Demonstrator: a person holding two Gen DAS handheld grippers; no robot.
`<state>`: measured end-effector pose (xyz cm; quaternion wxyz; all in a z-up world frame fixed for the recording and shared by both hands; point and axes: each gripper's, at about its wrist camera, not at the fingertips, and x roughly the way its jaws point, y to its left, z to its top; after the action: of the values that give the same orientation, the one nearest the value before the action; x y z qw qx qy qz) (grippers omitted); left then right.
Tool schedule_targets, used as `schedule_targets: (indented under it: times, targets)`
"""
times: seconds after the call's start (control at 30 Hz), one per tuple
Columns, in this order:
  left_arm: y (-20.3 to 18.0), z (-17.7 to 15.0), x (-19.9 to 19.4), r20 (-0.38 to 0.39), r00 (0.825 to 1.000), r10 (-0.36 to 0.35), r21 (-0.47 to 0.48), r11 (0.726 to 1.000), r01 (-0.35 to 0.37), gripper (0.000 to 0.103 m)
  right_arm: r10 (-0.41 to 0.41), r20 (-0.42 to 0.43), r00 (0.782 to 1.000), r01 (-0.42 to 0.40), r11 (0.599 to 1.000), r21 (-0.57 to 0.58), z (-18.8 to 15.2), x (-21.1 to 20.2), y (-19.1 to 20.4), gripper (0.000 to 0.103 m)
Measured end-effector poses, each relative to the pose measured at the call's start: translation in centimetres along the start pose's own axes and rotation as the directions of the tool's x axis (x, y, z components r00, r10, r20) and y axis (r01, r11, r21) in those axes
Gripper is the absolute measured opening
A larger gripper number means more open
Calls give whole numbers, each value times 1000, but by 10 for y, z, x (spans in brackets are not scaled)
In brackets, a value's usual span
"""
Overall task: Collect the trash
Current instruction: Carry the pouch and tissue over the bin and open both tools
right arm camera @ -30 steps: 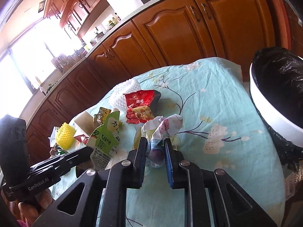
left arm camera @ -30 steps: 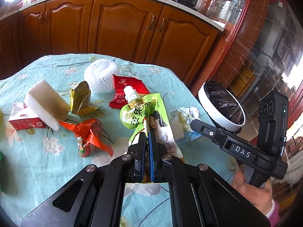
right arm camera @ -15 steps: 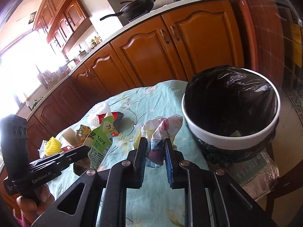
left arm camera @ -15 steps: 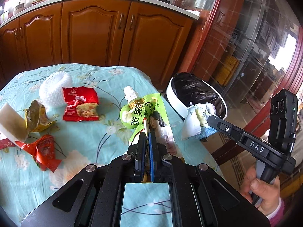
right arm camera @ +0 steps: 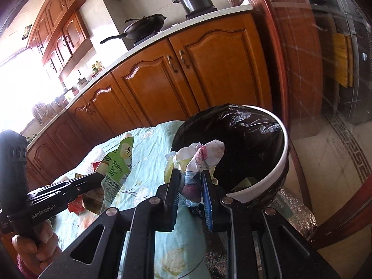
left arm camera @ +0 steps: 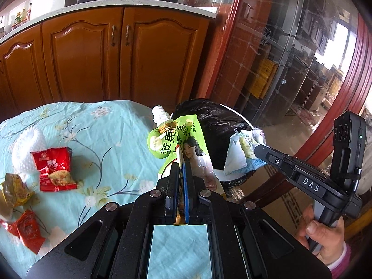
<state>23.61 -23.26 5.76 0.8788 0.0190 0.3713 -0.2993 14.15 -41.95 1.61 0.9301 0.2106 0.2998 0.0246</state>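
Observation:
My left gripper (left arm camera: 181,166) is shut on a green drink pouch (left arm camera: 179,139) with a white cap, held up over the table's right edge. Just beyond the pouch stands a white bin (left arm camera: 241,116) lined with a black bag. My right gripper (right arm camera: 190,174) is shut on a crumpled paper wad (right arm camera: 200,155), which hangs in front of the bin's (right arm camera: 279,162) near rim. The left wrist view shows that wad (left arm camera: 239,153) and the right gripper (left arm camera: 262,150) from the side, over the bin. In the right wrist view the pouch (right arm camera: 118,162) and left gripper (right arm camera: 97,177) sit at left.
On the floral tablecloth (left arm camera: 104,134) lie a red snack packet (left arm camera: 52,169), a white foam net (left arm camera: 24,146), a gold wrapper (left arm camera: 11,193) and a red wrapper (left arm camera: 28,230). Wooden cabinets (left arm camera: 116,58) stand behind the table; a glass door (left arm camera: 302,58) is at right. A hand (left arm camera: 323,232) grips the right tool.
Both grippers have swung right, from over the littered table toward the bin, each still holding its piece. The bin now sits directly ahead and the table trash has slid left.

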Motion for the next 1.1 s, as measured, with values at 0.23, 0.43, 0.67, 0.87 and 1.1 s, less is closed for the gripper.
schedule_targets:
  times: [0.23,0.43,0.67,0.87,1.1]
  targets:
    - [-19,25,34,-27,999,-23,36,999,24,3,-58,1,998,58,998,16,13,8,-28,18]
    - [-28,39,61,-55,998,-29,56,998,32,3,-81,-11,997,81,997,13,24,19,-42,19]
    - [-30,44,86,-100,994,-38,54,998,44,3,-90,-30,996,90,996,12,30,29,-52,19]
    - [-34,45,96,-113,993,-36,68,997,44,3,-92,-44,995,93,996,12,33,37,-55,19]
    - [-35,46,105,-136,990,-40,79,996,51,6,-89,-64,994,91,996,18,33,44,-55,25]
